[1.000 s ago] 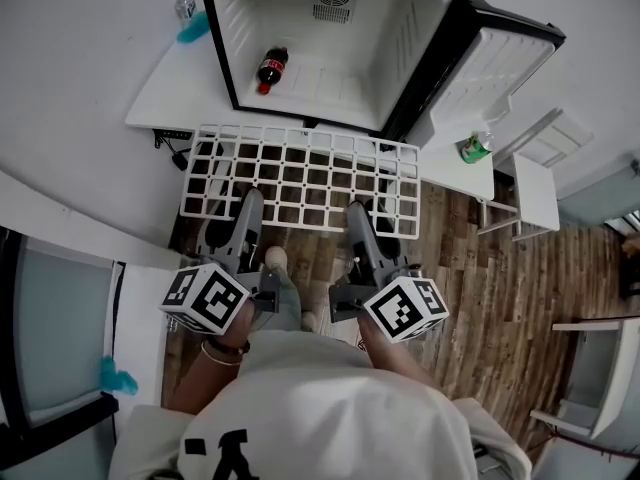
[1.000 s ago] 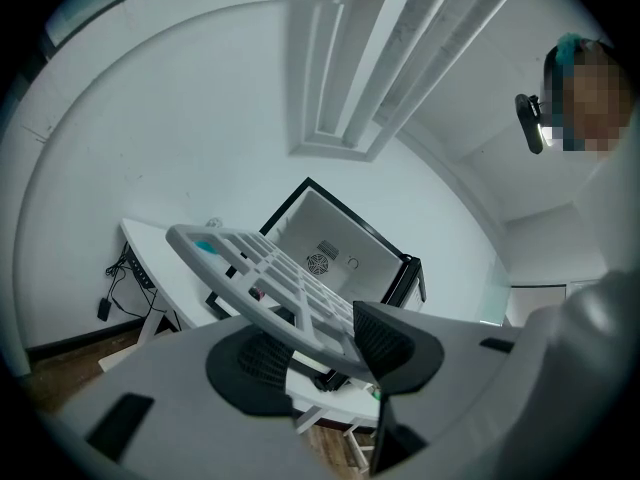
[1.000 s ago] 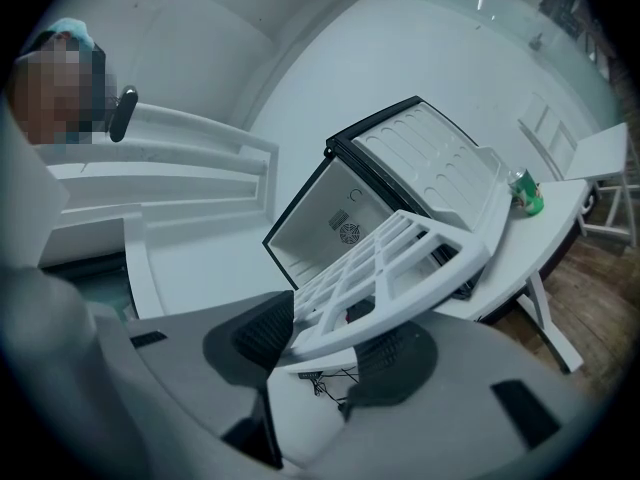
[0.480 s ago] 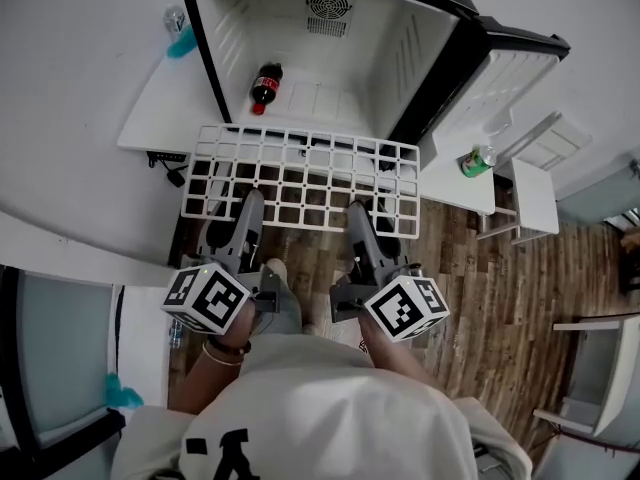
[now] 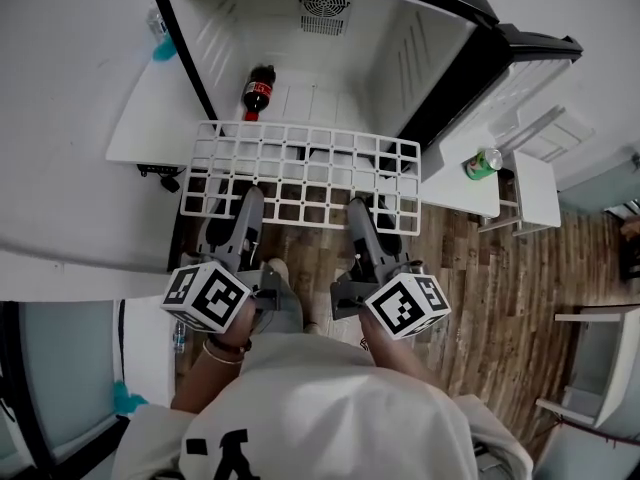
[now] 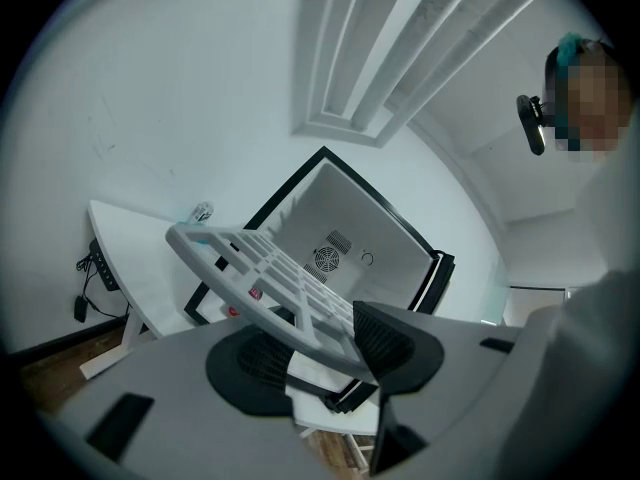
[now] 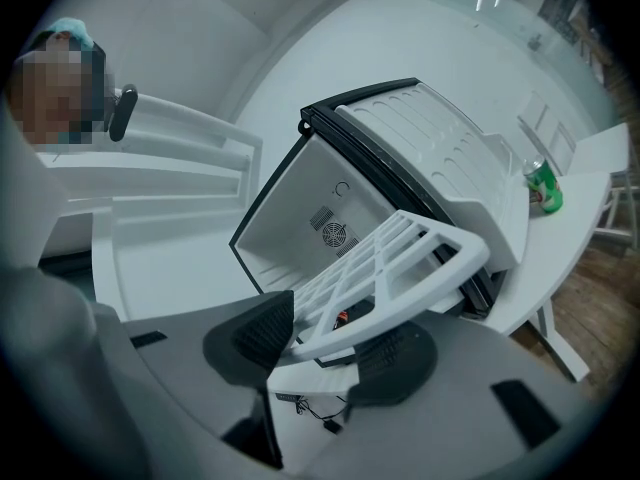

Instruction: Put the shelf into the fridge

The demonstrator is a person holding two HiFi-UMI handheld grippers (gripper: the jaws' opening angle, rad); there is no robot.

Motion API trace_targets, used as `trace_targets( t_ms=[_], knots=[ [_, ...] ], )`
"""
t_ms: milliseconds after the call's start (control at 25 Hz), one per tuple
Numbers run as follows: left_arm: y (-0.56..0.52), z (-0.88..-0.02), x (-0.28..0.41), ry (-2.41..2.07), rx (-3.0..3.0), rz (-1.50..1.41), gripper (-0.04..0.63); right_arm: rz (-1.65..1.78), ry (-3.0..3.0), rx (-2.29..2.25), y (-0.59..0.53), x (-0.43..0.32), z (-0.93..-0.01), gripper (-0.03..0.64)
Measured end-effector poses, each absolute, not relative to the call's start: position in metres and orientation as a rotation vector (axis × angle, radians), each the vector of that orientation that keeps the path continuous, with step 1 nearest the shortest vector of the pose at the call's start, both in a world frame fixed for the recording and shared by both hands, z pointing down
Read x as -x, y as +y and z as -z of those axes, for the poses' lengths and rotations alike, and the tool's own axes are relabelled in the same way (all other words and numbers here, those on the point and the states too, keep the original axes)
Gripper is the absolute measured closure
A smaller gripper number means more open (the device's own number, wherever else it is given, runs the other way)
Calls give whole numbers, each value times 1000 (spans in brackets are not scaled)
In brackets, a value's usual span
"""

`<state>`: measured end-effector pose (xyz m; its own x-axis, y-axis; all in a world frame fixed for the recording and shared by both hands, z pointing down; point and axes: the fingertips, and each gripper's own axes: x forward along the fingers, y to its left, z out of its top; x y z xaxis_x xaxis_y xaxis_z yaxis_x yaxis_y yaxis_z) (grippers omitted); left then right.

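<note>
in the head view the fridge (image 5: pixel 410 58) fills the top centre, its door (image 5: pixel 520 78) swung out to the upper right. a bottle (image 5: pixel 257 91) lies inside it at lower left. the shelf (image 5: pixel 300 173) spans the centre just below the fridge's mouth, the left gripper (image 5: pixel 248 200) and right gripper (image 5: pixel 358 208) on its lower edge. a can (image 5: pixel 487 161) stands on a table (image 5: pixel 450 183) right of the shelf
</note>
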<state>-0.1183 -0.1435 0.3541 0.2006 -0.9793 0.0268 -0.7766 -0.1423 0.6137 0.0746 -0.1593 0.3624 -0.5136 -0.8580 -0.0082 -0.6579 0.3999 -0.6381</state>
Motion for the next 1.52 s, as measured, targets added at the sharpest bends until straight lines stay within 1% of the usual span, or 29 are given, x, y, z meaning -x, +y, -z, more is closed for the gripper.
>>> trace_targets(
  t_ms=[1520],
  knots=[
    [-229,-374,139,-1545,-1963,493,423,887,2275,1414,-233,-54,-377,443]
  ],
)
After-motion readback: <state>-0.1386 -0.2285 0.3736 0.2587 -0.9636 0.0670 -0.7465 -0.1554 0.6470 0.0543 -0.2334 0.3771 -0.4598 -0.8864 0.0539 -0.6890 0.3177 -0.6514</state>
